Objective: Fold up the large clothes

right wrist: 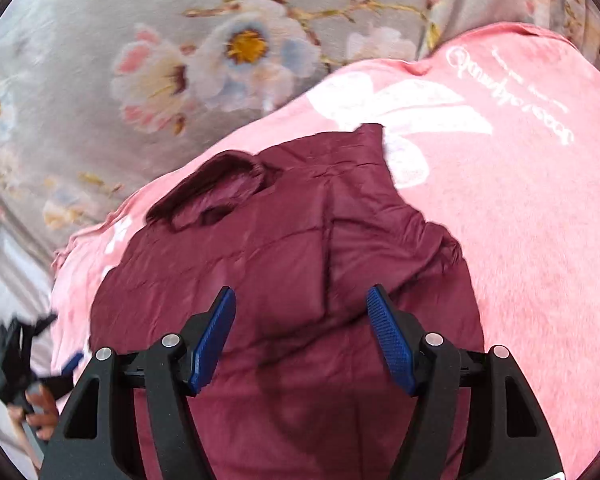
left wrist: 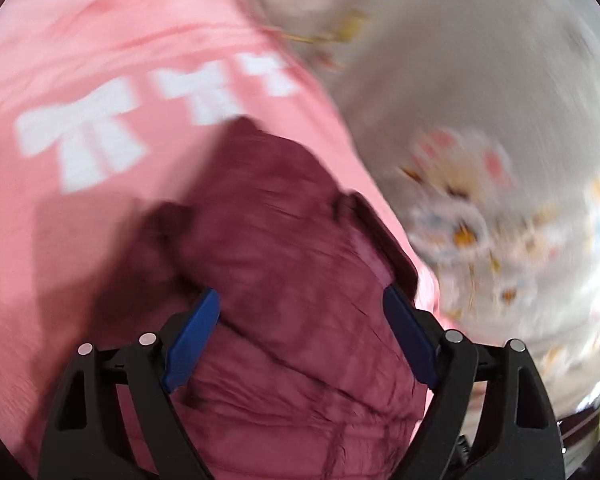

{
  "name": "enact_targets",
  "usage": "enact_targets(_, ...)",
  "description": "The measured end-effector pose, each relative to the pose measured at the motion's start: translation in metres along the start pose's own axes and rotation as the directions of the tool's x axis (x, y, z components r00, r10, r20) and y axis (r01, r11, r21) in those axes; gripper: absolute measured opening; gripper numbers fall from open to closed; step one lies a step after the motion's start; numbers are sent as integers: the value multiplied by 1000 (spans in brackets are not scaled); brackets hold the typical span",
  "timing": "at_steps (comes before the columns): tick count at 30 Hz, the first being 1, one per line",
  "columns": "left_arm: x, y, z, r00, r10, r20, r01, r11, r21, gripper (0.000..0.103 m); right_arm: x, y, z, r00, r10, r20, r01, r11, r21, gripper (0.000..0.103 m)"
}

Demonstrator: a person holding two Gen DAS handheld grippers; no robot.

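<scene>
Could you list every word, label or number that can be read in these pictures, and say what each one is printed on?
Nothing can be read for certain.
White cursive line on the pink blanket: upside down, letters unclear.
Small white lines beside it: too small to read.
Large white print on the blanket in the left wrist view: blurred shapes, no legible words.
Maroon jacket: no text visible.
Floral sheet: no text.

White cursive script on the pink blanket (right wrist: pixel 532 184), seemingly upside down, unreadable

We see a maroon quilted jacket (right wrist: pixel 284 248), rumpled. It lies folded over itself, its cuff toward the far left.
</scene>
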State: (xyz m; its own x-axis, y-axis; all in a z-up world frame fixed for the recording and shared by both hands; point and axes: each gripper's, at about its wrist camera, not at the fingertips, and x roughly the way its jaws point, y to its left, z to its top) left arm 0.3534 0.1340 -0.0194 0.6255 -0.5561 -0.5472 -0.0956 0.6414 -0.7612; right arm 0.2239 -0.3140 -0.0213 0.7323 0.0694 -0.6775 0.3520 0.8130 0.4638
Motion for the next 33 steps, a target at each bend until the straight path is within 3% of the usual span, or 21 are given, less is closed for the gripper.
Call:
enact_targets(2, 4, 23, 7, 1000, -8, -14, 7, 997, -73, 75, 8, -2, 3, 1000, 5, -19, -5, 1000, 15, 64)
enact_targets(4, 11, 40, 12, 999, -29, -26, 25, 990, -139, 72, 16, -4, 5, 999, 5, -39, -4, 1000, 21, 51)
enact_targets(6, 17, 47, 17, 999, -30, -30, 24, 984, -176, 69, 23, -1, 5, 997, 16, -71, -16, 1000, 8, 18)
enact_targets(8, 28, 52, 23, 999, -11, -33, 4, 980, -197, 61, 24, 5, 4, 996, 29, -83, -30, 1000, -8, 5)
enact_targets(9, 31, 53, 24, 999, 10, -35, -17, 980, -200, 50, 21, 10, 4, 996, 43, -81, -45, 999, -20, 3)
enact_targets(10, 33, 54, 26, 999, 27, -35, -34, 978, -204, 30, 17, 14, 5, 995, 62, -75, -65, 998, -27, 3)
enact_targets(12, 33, 52, 33, 998, 65, -26, -69, 976, -205, 3, -2, 26, 14, 987, 156, -37, -157, 987, -36, 2)
enact_targets(15, -1, 33, 44, 990, 81, 114, -63, 986, -156, 1, -42, 44, 27, 954, 294, 62, -288, 954, -86, 2)
enact_targets(16, -13, 28, 45, 986, 67, 151, -46, 989, -141, 1, -51, 48, 27, 951, 296, 89, -285, 951, -120, 2)
enact_targets(17, -21, 25, 44, 982, 57, 179, -34, 991, -127, 1, -52, 53, 24, 960, 264, 96, -246, 955, -168, 2)
enact_targets(19, -16, 22, 37, 968, 162, 190, -154, 987, -53, 1, -20, 47, 13, 989, 145, 15, -139, 970, -197, 1)
enact_targets(21, 4, 33, 29, 960, 245, 137, -243, 970, -31, 1, 18, 29, -4, 996, 38, -77, -51, 984, -172, 1)
enact_targets(23, 17, 50, 20, 966, 243, 90, -238, 969, -60, 2, 36, 18, -15, 994, -14, -110, -5, 986, -169, 1)
enact_targets(25, 18, 59, 13, 971, 221, 94, -216, 974, -61, 2, 43, 11, -20, 991, -26, -132, 5, 988, -156, 1)
enact_targets(31, 19, 53, 5, 960, 250, 130, -254, 967, 16, 2, 43, 23, -20, 986, -97, -134, 67, 974, -216, 1)
enact_targets(33, 19, 51, 4, 957, 255, 137, -262, 965, 33, 3, 34, 20, -18, 986, -108, -126, 83, 979, -186, 8)
